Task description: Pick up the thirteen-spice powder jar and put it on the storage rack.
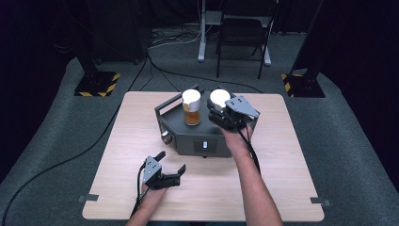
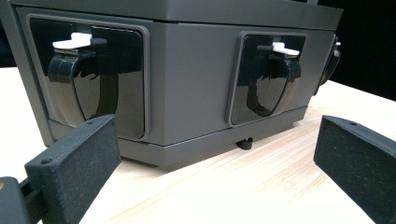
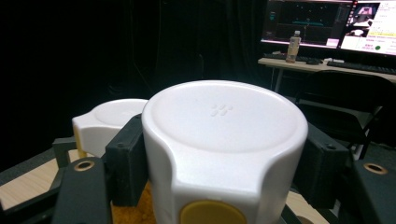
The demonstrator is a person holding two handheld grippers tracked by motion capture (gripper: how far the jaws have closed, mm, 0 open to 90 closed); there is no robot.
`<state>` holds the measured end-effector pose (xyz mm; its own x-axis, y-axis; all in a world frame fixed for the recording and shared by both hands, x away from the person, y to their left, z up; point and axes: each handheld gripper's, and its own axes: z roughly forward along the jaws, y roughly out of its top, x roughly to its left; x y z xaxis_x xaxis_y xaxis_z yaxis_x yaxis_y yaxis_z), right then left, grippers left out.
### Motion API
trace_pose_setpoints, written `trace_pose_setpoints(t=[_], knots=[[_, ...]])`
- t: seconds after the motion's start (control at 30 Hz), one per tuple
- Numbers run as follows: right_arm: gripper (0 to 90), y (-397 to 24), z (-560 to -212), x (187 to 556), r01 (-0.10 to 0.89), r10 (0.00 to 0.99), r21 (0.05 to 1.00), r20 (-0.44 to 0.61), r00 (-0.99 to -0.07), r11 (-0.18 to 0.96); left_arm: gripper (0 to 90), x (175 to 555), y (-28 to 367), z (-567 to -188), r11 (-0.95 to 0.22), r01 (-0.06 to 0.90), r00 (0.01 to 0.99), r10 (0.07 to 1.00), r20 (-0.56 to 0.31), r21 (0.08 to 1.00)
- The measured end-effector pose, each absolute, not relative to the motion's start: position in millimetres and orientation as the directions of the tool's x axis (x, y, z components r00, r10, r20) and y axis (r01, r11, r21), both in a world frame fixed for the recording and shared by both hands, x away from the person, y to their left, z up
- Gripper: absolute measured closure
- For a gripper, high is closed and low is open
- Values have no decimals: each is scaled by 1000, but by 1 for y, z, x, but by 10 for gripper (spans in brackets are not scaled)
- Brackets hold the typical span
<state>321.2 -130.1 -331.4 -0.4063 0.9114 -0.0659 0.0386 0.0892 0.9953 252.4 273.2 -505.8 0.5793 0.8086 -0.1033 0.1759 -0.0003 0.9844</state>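
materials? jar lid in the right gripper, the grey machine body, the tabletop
Jar lid: probably moulded plastic, matte white, soft rounded edges.
Machine body: likely plastic or painted metal, matte dark grey; its inset panels are glossy black and mirror-like.
Tabletop: pale wood-grain surface, perhaps laminate; streaked grain shows.

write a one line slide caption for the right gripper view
Right gripper shut on the white lid of a jar, with a second white-lidded jar behind it.

The right hand-held gripper [image 1: 225, 112] hides its jar's [image 1: 219, 99] body (lid visible).
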Motion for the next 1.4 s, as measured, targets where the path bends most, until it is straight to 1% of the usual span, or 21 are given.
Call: trace_pose_setpoints(t=[0.3,0.77,1.2,1.4], knots=[[295,-131,-338,330,64,926,996,-35,-376,64,2,252,274,-506,7,173,581,807,-108,985],[294,-122,-340,339,96,928,991,-52,-370,94,2,253,277,-508,22,174,588,800,-121,984],[294,-117,-342,347,147,934,985,-35,-355,93,2,253,279,-509,31,174,591,796,-130,984],[293,-119,-345,346,151,939,986,-9,-344,65,2,253,278,-509,30,174,591,796,-129,984]])
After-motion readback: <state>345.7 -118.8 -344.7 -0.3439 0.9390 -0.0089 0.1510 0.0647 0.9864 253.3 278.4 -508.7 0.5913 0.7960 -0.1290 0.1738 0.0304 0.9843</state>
